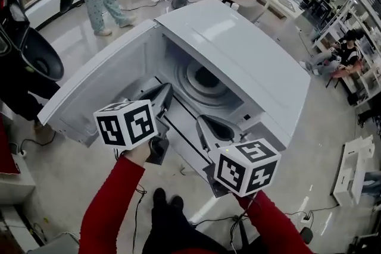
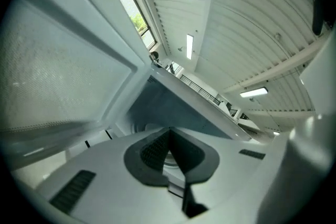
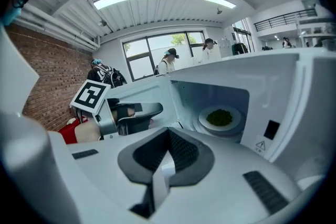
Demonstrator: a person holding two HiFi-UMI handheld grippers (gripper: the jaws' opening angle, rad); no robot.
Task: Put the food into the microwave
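Observation:
The white microwave (image 1: 238,50) stands with its door (image 1: 101,86) swung open to the left. Inside, on the turntable, a white plate (image 3: 231,124) carries green food (image 3: 220,117); in the head view the plate (image 1: 191,81) shows deep in the cavity. My left gripper (image 1: 166,90) is shut with nothing in it, its tips at the cavity mouth beside the door's inner face (image 2: 52,76). My right gripper (image 1: 201,122) is also shut and empty, just in front of the opening, lower and to the right. In the right gripper view the left gripper (image 3: 155,108) sits to the left of the cavity.
People stand on the shiny floor behind the microwave (image 1: 104,0). White tables (image 1: 277,0) and shelves (image 1: 351,27) fill the back right. Cables (image 1: 140,199) trail across the floor by my feet. A dark round thing (image 1: 36,53) is at the left.

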